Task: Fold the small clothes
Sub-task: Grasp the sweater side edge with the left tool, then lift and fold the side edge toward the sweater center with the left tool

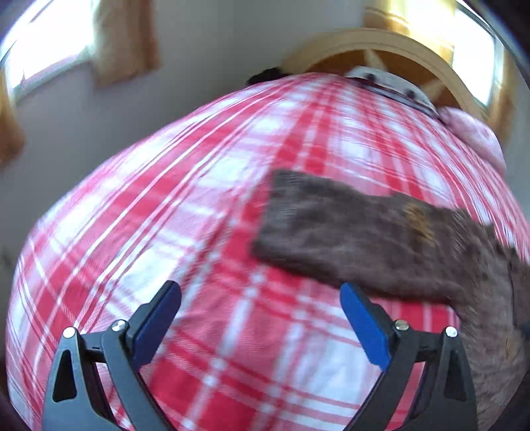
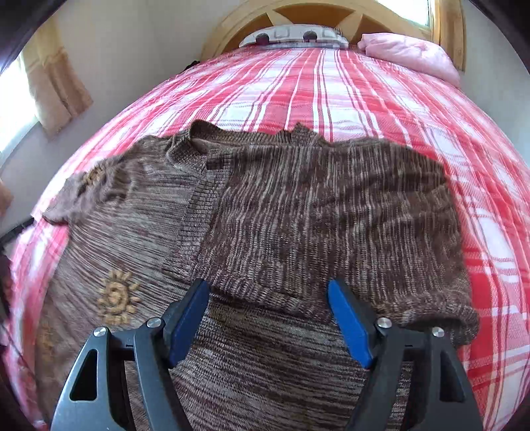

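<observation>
A brown knitted sweater with tan sun-shaped embroidery lies on the red and white plaid bedspread. Its right half is folded over the middle. My right gripper is open and empty, just above the folded part's lower edge. In the left wrist view the sweater's left sleeve stretches out over the bedspread. My left gripper is open and empty, over bare bedspread to the left of the sleeve, its right fingertip close to the sleeve's lower edge.
A pink pillow lies at the far right of the bed by the wooden headboard. A white object with dark knobs sits at the head. A white wall and curtained windows stand on the left.
</observation>
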The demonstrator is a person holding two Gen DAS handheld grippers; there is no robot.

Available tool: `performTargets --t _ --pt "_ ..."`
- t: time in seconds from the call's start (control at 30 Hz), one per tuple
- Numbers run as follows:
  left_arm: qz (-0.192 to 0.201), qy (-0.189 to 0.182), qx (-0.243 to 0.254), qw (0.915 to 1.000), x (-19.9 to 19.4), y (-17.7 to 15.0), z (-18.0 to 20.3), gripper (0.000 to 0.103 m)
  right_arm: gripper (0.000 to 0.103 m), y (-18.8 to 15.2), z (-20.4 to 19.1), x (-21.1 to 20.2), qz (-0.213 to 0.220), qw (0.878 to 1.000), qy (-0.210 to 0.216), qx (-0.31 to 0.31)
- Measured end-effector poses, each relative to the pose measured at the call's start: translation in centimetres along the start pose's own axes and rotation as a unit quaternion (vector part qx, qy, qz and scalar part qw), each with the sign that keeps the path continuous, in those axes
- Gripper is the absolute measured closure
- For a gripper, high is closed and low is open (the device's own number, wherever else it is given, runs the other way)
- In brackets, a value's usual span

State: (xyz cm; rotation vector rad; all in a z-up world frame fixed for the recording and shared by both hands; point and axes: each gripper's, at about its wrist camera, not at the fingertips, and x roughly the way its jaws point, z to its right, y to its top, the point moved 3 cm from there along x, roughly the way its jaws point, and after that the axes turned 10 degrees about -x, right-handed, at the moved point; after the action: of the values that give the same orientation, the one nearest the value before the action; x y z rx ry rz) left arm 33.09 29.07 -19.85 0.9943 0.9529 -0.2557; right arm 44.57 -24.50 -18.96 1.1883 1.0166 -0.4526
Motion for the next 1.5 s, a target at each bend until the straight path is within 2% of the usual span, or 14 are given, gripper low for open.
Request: performTargets --t 0.1,0.2,0.33,0.47,0.63,0.7,0.77,0.83,0.93,1.07,1.2,1.37,1.5 --pt "-0.02 -0.01 -0.04 0.999 1.1 0.0 -1.8 0.006 0.026 -0.5 -2.4 -0.6 -0.002 0.998 -0.023 -0.058" --pt "-0.025 -0.03 -0.059 0.9975 1.4 0.1 -2.2 0.018 0.026 -1.2 -3.6 -1.4 0.017 0.997 -0.003 -0.077" --pt "-0.041 -0.066 -0.08 0.9937 1.7 0.4 -1.2 0.039 0.026 -2.1 -4.8 -0.8 0.016 0.994 -0.02 -0.11" --pt "-0.059 -0.088 -0.095 0.9899 2.6 0.8 0.6 0.039 0.026 -2.3 -4.5 -0.8 0.018 0.994 -0.013 -0.104" --pt "-0.056 -0.096 -0.118 0.9868 3.4 1.3 1.1 0.042 0.026 -2.4 -4.6 -0.8 0.021 0.994 -0.017 -0.105" --pt "-0.056 -0.085 -0.114 0.9883 3.9 1.7 1.3 0.053 0.026 -2.4 -4.6 -0.8 0.022 0.994 -0.018 -0.106" --pt "-0.055 -0.08 -0.122 0.9878 4.3 2.0 0.8 0.076 0.025 -2.4 -4.6 -0.8 0.023 0.994 -0.017 -0.105" --pt "-0.062 -0.093 -0.138 0.9841 4.8 2.4 0.2 0.091 0.025 -2.5 -4.5 -0.9 0.023 0.994 -0.016 -0.104" --pt "-0.063 -0.119 -0.165 0.9771 4.6 2.6 -0.7 0.093 0.025 -2.5 -4.5 -0.9 0.023 0.994 -0.018 -0.105" --pt "-0.033 -0.131 -0.14 0.9809 2.5 2.9 0.5 0.094 0.025 -2.5 -4.5 -0.8 0.024 0.994 -0.017 -0.104" --pt "-0.008 -0.155 -0.126 0.9798 0.1 3.7 2.3 0.094 0.025 -2.5 -4.6 -0.8 0.024 0.994 -0.018 -0.104" --pt "0.019 -0.19 -0.116 0.9747 -2.8 5.3 5.6 0.094 0.025 -2.5 -4.5 -0.9 0.024 0.994 -0.018 -0.104" --pt "0.026 -0.244 -0.085 0.9657 -5.7 5.5 10.5 0.094 0.025 -2.5 -4.5 -0.9 0.025 0.994 -0.018 -0.103"
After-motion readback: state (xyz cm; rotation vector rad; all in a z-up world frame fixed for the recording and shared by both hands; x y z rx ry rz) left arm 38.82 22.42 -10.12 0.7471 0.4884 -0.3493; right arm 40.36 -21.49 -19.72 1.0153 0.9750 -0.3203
